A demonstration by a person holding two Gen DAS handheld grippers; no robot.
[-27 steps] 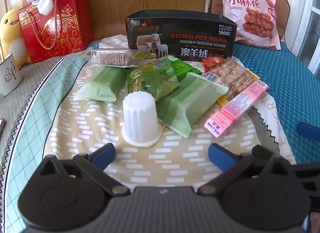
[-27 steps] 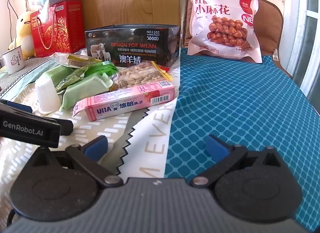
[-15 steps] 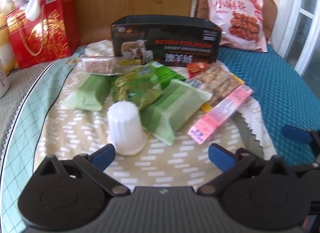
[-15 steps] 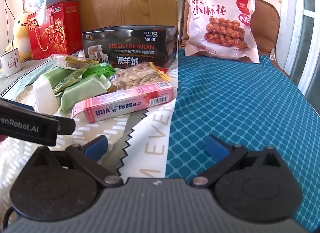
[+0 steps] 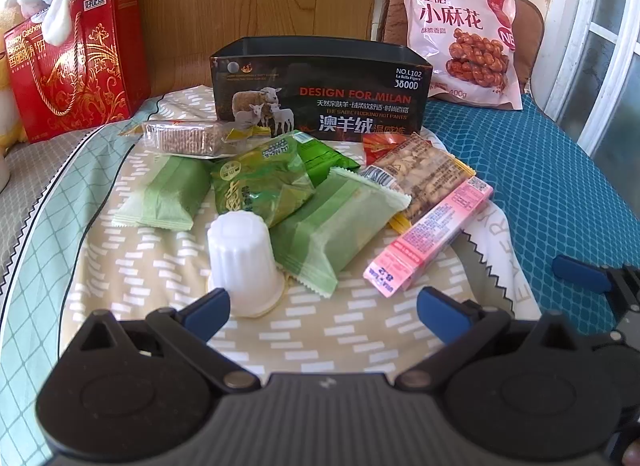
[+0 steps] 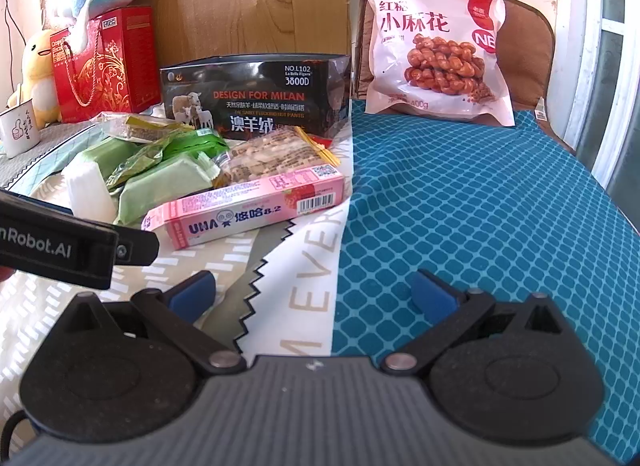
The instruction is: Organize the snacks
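A pile of snacks lies on a patterned cloth before an open black box (image 5: 320, 97): a white jelly cup (image 5: 242, 266), several green packets (image 5: 340, 229), a nut bar (image 5: 420, 169), a cracker pack (image 5: 184, 137) and a pink candy box (image 5: 432, 238). My left gripper (image 5: 324, 310) is open and empty, its left fingertip just beside the jelly cup. My right gripper (image 6: 312, 294) is open and empty, low over the cloth's edge, right of the pink candy box (image 6: 248, 213). The black box also shows in the right wrist view (image 6: 256, 97).
A big pink bag of fried twists (image 5: 464, 37) leans against a brown cushion at the back right. A red gift box (image 5: 72, 61) and plush toys stand at the back left. A white mug (image 6: 18, 131) sits far left. Blue patterned bedding (image 6: 480, 205) lies right.
My left gripper has moved forward and a little left, closer to the jelly cup. My right gripper has edged slightly nearer the snacks. Both stay open.
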